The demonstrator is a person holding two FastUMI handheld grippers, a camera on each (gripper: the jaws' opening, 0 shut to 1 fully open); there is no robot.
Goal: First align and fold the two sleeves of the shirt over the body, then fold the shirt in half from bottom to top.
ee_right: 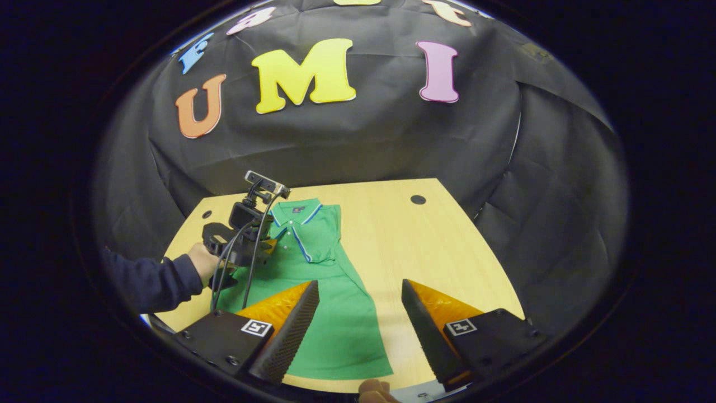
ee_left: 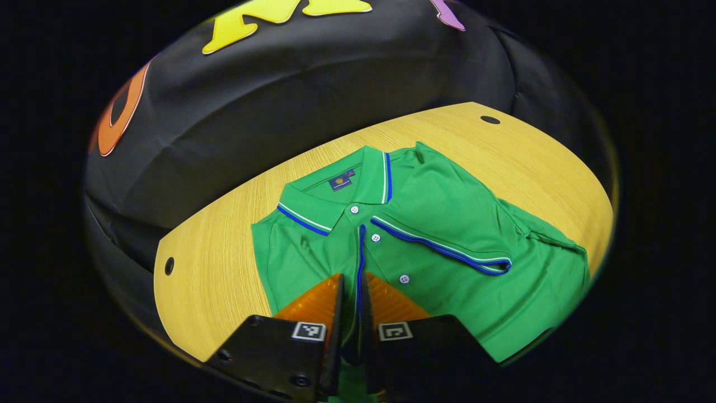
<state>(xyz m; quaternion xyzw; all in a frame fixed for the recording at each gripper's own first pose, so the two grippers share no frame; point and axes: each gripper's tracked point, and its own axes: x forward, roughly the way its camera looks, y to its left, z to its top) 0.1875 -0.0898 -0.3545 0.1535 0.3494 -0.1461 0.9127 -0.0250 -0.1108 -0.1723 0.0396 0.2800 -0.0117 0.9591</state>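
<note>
Green polo shirt [ee_right: 321, 291] lies flat on the light wood table [ee_right: 447, 252], collar [ee_left: 335, 204] toward the booth's back wall and hem toward me, so its long axis runs front to back. From the right gripper view I get the whole length; one sleeve [ee_left: 447, 238] is already folded across the chest, its blue-and-white cuff lying diagonal. The left gripper view gives me the close-up: buttons, placket, collar tag. My left gripper [ee_left: 349, 302] has its fingers nearly pressed together with a bit of green fabric between them. My right gripper [ee_right: 361, 319] is spread wide above the shirt's lower half, holding nothing.
</note>
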